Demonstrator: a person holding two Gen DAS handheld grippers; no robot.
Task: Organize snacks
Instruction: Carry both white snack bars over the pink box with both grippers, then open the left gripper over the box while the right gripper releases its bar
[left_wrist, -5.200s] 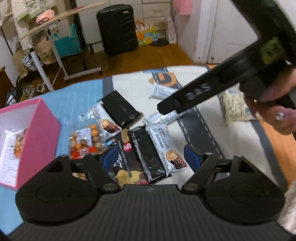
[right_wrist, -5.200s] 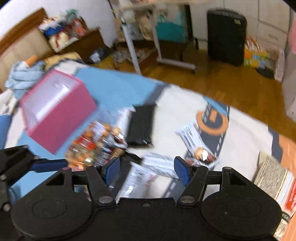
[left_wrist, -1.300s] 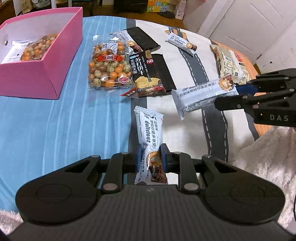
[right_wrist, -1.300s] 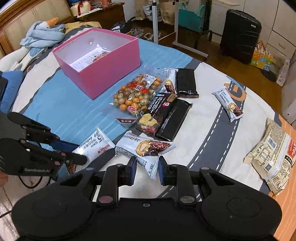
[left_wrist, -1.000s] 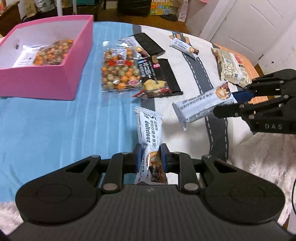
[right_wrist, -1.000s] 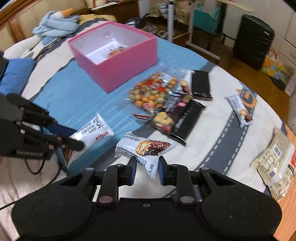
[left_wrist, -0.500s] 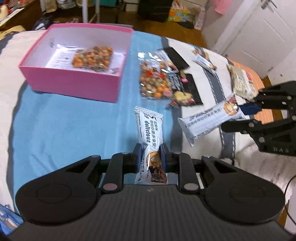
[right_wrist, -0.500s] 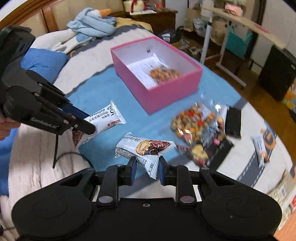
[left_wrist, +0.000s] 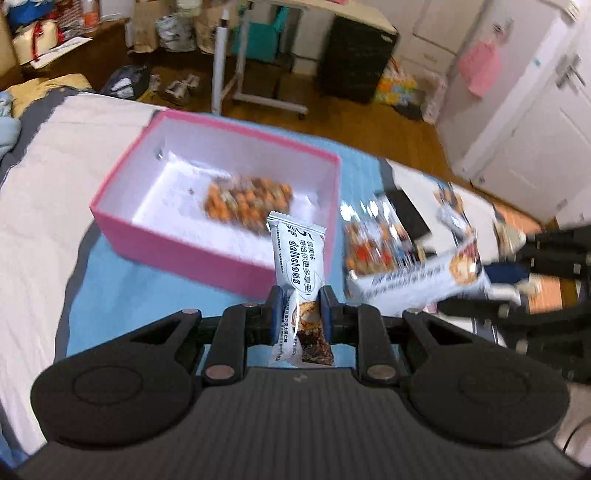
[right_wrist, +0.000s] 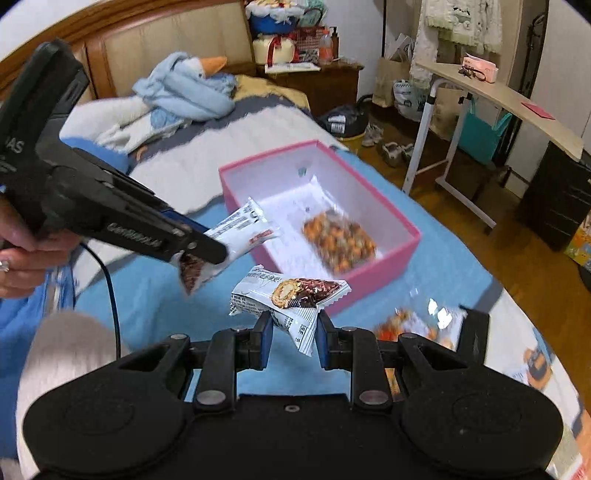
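In your left wrist view, your left gripper (left_wrist: 299, 314) is closed on a white snack bar (left_wrist: 300, 258), which stands upright between the blue pads. The top of the bar reaches in front of the near wall of the pink box (left_wrist: 207, 254). The box is open, and one bag of nuts (left_wrist: 249, 199) lies inside it on white paper. To the right, your right gripper (left_wrist: 491, 280) holds a second white snack bar (left_wrist: 413, 284) almost level above the bed. Behind it, more snacks lie on the cover, but they are too blurred to name well.

In your right wrist view, your right gripper (right_wrist: 293, 338) is closed on the second snack bar (right_wrist: 291, 295), which lies across the pads with its picture side up. The pink box (right_wrist: 384, 266) is just beyond it, with the bag of nuts (right_wrist: 338, 242) inside. At the left, your left gripper (right_wrist: 207, 247) holds its bar (right_wrist: 236, 236) tilted, near the box's left corner. Your hand (right_wrist: 22, 254) grips the handle.
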